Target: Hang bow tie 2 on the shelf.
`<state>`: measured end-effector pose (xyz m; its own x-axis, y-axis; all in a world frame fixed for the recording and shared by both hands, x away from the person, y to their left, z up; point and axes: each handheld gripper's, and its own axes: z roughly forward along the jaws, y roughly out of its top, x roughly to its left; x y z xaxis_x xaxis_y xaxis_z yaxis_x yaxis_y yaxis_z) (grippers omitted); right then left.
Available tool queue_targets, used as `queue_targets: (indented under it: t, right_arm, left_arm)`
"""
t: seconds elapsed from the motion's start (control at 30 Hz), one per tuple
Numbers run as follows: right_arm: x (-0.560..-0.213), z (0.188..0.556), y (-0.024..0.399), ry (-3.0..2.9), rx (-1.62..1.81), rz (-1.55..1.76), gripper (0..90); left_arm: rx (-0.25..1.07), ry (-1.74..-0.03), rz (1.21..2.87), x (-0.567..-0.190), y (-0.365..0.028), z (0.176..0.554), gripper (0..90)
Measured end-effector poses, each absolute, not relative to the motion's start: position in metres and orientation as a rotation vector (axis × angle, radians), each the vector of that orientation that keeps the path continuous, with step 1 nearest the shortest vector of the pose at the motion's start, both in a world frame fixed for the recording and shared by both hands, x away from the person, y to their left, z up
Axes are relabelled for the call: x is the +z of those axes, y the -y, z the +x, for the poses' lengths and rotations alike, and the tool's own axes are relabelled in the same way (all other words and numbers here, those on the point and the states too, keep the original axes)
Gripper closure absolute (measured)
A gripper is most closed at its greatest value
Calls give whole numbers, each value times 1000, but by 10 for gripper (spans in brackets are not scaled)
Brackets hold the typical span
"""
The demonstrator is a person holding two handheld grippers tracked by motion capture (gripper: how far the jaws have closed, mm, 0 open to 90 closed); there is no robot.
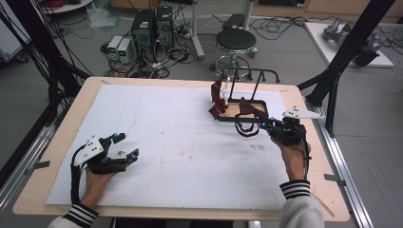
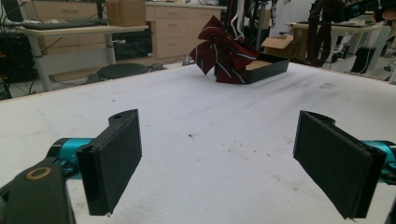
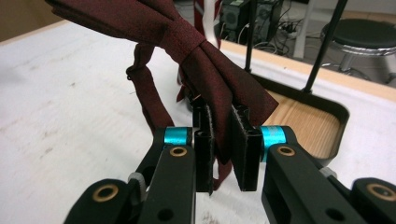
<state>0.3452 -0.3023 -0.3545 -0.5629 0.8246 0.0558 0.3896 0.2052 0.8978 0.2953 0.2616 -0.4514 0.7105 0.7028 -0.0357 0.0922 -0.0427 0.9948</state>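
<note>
Clamped between the right gripper (image 3: 222, 149) jaws at lower centre: dark red bow tie (image 3: 187, 44), lifted beside the black tray (image 3: 327, 126), right of frame. Left gripper (image 2: 217, 158) wide open, holding nothing, low over the white mat (image 2: 210, 121).

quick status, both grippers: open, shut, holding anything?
Left gripper: open, nothing between its fingers, over the white table cover.
Right gripper: shut on the dark red fabric bow tie, beside the black wood-bottomed tray.

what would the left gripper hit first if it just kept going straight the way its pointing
Probably the striped bow tie draped over the near corner of the black tray. The left gripper has open fingers with bare white table cover ahead; depth is hard to judge, so it might pass just beside it.
</note>
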Motion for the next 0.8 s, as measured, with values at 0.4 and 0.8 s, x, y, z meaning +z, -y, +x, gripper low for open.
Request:
queue_targets:
  t: [0.4, 0.8]
  right_arm:
    - [-343, 359, 293, -1938, 1377, 1182, 808]
    - [-346, 373, 295, -1824, 1436, 1275, 808]
  left_arm:
    - [560, -670, 1557, -451, -262, 295, 157]
    - [560, -671, 1558, -451, -262, 295, 157]
